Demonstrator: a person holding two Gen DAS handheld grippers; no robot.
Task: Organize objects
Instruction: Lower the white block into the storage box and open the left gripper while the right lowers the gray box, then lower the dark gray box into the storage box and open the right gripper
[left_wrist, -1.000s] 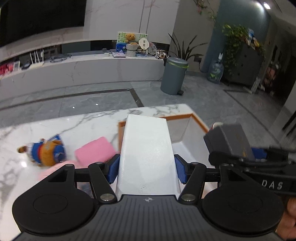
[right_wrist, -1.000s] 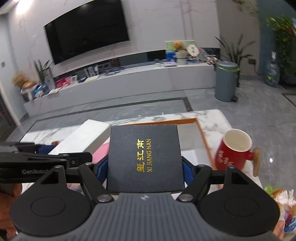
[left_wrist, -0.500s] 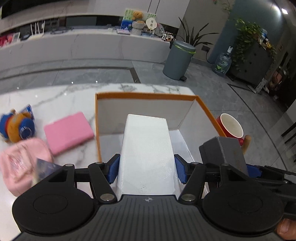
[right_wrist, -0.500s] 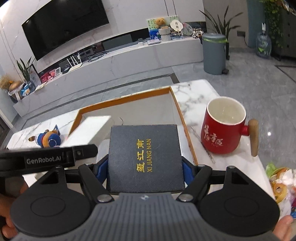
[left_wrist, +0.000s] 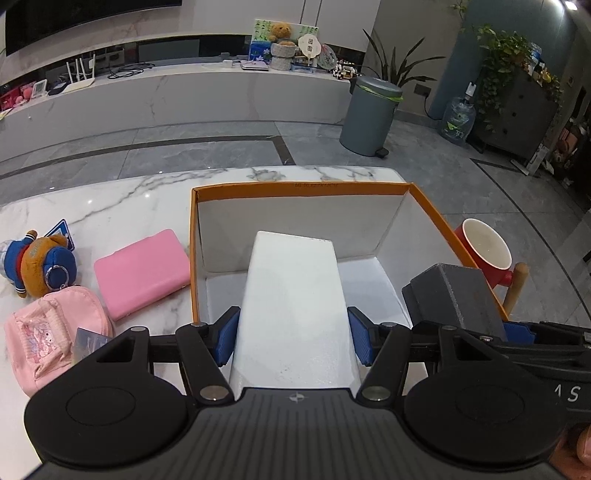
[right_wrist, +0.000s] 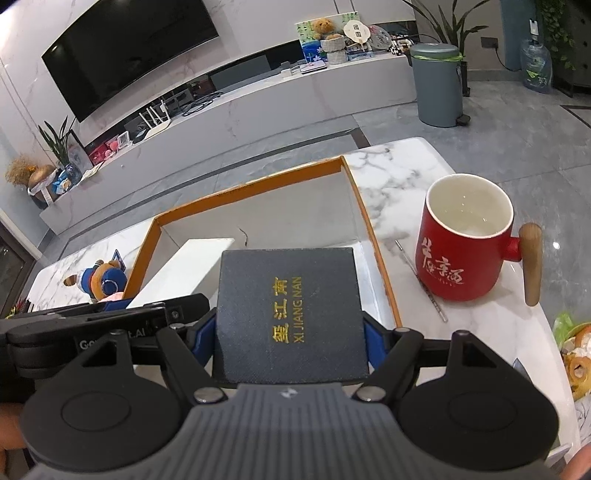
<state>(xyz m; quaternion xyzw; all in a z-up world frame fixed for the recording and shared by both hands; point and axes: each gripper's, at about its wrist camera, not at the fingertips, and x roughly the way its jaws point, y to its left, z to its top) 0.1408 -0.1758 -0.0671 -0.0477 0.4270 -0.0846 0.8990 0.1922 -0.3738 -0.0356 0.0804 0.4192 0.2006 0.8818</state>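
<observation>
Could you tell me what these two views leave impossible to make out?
- Tray floor, left view: the white box covers its middle, so contact cannot be judged.
- Tray floor, right view: the dark box hides the near part.
- Mug in the left view: the tray wall and the dark box cover its lower half.
- Snacks, right view: cut off by the edge.
- Pouch contents, left view: too small to tell.
</observation>
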